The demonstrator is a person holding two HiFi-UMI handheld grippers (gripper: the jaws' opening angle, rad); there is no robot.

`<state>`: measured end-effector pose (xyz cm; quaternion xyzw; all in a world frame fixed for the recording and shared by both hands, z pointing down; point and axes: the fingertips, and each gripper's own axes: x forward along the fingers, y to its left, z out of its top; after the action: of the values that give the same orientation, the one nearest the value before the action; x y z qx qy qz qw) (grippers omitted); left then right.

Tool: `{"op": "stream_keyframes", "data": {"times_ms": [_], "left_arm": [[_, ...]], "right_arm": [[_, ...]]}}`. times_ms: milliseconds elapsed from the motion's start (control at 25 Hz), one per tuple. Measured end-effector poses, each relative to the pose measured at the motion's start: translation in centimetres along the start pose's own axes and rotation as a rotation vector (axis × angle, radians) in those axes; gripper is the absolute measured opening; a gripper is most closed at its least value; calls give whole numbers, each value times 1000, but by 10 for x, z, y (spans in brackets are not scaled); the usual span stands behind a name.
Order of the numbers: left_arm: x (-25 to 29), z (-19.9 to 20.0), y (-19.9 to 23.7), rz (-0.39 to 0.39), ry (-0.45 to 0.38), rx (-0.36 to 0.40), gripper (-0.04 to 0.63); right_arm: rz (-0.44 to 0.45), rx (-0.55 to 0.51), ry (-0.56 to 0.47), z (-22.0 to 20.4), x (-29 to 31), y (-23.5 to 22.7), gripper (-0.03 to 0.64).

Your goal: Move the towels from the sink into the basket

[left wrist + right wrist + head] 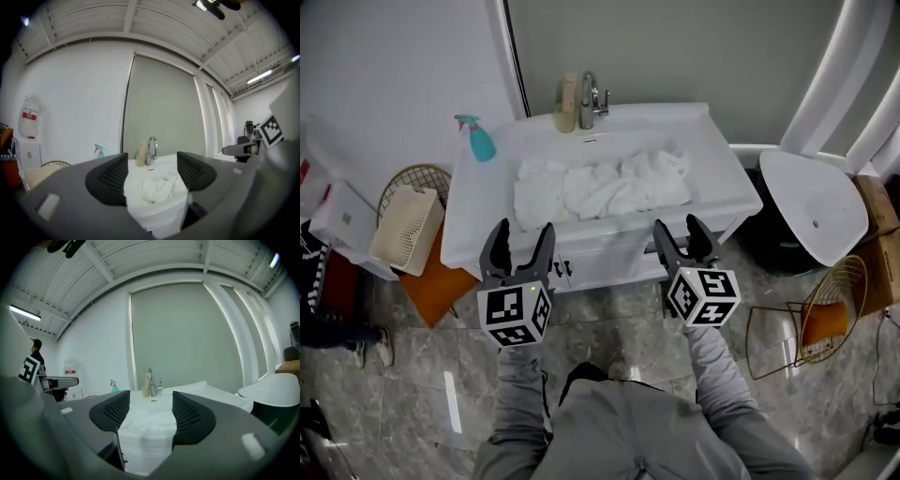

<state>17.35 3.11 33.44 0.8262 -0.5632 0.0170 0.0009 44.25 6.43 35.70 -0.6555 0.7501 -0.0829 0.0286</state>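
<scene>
Grey sleeves (pixel 521 389) of the person came first, low in the head view, and each arm carried one gripper over the shiny stone floor (pixel 619 314). Both grippers pointed level toward the sink cabinet and stood just before its front, not touching it.

At the left gripper (pixel 523 231) the jaws stood apart and nothing was pressed between the pads. In the left gripper view the white cloth showed only farther away, through the gap. The right gripper (pixel 678 225) was the same: its jaws were apart, a little narrower than the left ones, and they held nothing.

Beyond them was the white sink (pixel 727 155). The towels (pixel 600 187) lay inside the basin as a crumpled white heap that filled most of its width. None of them hung over the front rim.

To the left of the cabinet, on the floor side, a cream basket (pixel 406 227) leaned tilted on an orange stand (pixel 431 281), and I could not see any towel in it. A round wire basket (pixel 414 176) stood just behind it.

At the back edge of the sink stood a blue spray bottle (pixel 478 139) at the left corner, then a beige bottle (pixel 567 103) touching or almost touching the chrome faucet (pixel 592 98).
</scene>
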Motion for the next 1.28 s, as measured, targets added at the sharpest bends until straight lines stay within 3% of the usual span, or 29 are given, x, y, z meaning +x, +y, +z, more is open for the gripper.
{"op": "stream_keyframes", "data": {"times_ms": [160,320,480,640,760,880,1040,1120,1280], "left_arm": [[42,-16,4,-36,62,16,377],[95,-41,11,-111,137,97,377],[163,-57,6,-265,180,217,377],[225,-84,-8,-502,262,429,385],[254,-118,-22,-733,368,608,408],[273,-155,-30,-939,471,815,428],[293,-211,-26,-1145,631,1115,439],[302,-230,-28,-1229,663,1200,442],[312,-256,-38,-1372,686,1300,448]], "right_arm": [[21,-3,46,-11,40,-5,267],[57,-27,110,-30,79,-7,268],[102,-83,232,-55,127,-9,297],[149,-172,387,-82,176,-4,344],[209,-264,574,-116,197,0,367],[265,-337,736,-147,212,4,396],[278,-406,839,-170,230,-1,427],[281,-467,906,-184,234,-7,440],[304,-597,1038,-208,237,-15,456]]}}
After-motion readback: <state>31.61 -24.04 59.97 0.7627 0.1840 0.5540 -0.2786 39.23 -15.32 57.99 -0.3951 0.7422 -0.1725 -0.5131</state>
